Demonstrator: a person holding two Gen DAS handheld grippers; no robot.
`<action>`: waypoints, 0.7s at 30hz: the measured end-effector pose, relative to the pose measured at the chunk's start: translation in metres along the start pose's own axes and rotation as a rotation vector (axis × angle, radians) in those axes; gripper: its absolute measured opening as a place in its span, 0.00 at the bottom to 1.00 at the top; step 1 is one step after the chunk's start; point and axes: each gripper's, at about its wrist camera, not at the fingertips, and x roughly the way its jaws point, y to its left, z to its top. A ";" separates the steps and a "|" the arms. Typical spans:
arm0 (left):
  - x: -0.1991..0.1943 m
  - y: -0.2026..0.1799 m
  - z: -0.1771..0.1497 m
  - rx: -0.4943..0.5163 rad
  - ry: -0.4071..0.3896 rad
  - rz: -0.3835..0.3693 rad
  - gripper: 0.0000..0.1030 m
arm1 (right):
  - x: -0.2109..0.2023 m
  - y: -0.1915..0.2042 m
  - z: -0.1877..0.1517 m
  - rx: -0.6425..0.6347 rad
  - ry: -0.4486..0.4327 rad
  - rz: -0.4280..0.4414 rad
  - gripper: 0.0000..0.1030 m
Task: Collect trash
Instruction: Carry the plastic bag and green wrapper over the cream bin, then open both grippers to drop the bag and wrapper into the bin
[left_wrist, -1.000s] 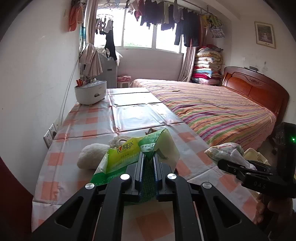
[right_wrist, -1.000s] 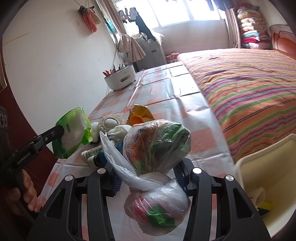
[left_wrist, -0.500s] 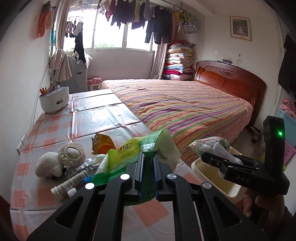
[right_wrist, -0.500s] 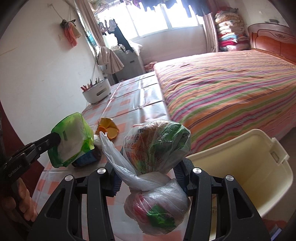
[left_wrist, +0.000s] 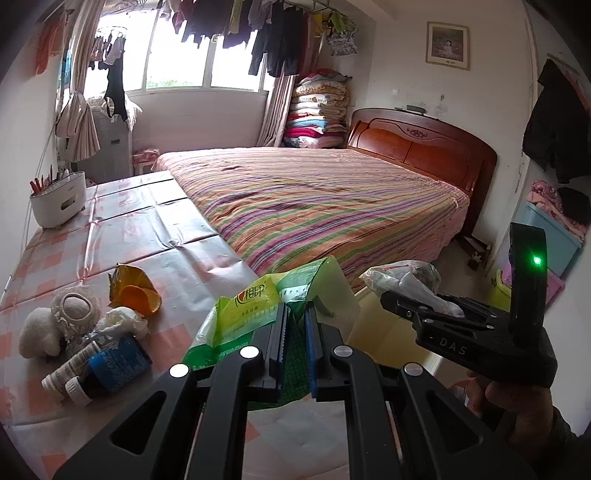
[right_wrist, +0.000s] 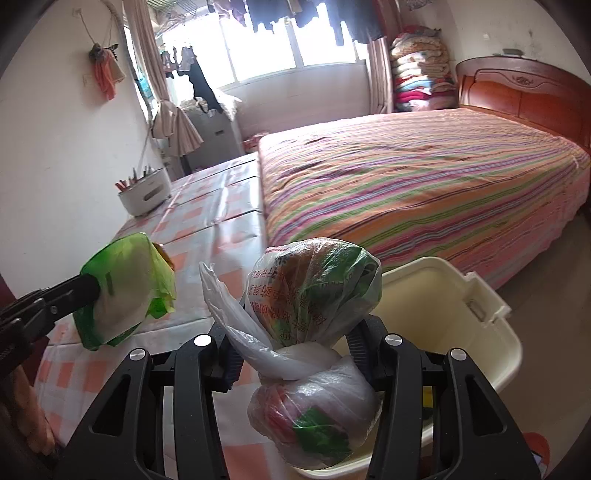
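Observation:
My left gripper (left_wrist: 295, 325) is shut on a green tissue wrapper (left_wrist: 255, 314), which it holds above the table's near edge; the same wrapper (right_wrist: 125, 291) shows at the left of the right wrist view. My right gripper (right_wrist: 299, 325) is shut on a knotted clear plastic bag of trash (right_wrist: 314, 295), held over the near rim of a cream plastic bin (right_wrist: 480, 332). That bag (left_wrist: 402, 280) also shows at the right of the left wrist view. On the checked table (left_wrist: 155, 229) lie orange peel (left_wrist: 133, 291), a blue bottle (left_wrist: 107, 365), a white tube (left_wrist: 70, 369) and crumpled white plastic (left_wrist: 122, 321).
A plush toy (left_wrist: 55, 325) lies by the trash on the table. A white holder with pencils (left_wrist: 55, 199) stands at the table's far end. A striped bed (left_wrist: 332, 199) runs along the table's right side. The bin stands on the floor at the bed's foot.
Both grippers have swung to the right with their loads. The bin has come into fuller view under the right gripper, and the trash on the table has slid to the left.

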 end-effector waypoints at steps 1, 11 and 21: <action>0.002 -0.004 0.001 0.002 0.001 -0.010 0.09 | 0.000 -0.003 0.000 0.002 0.001 -0.010 0.45; 0.025 -0.043 0.004 0.030 0.042 -0.088 0.09 | -0.002 -0.032 -0.001 0.035 0.016 -0.088 0.45; 0.042 -0.061 0.006 0.047 0.075 -0.114 0.09 | -0.007 -0.053 -0.004 0.111 0.017 -0.109 0.67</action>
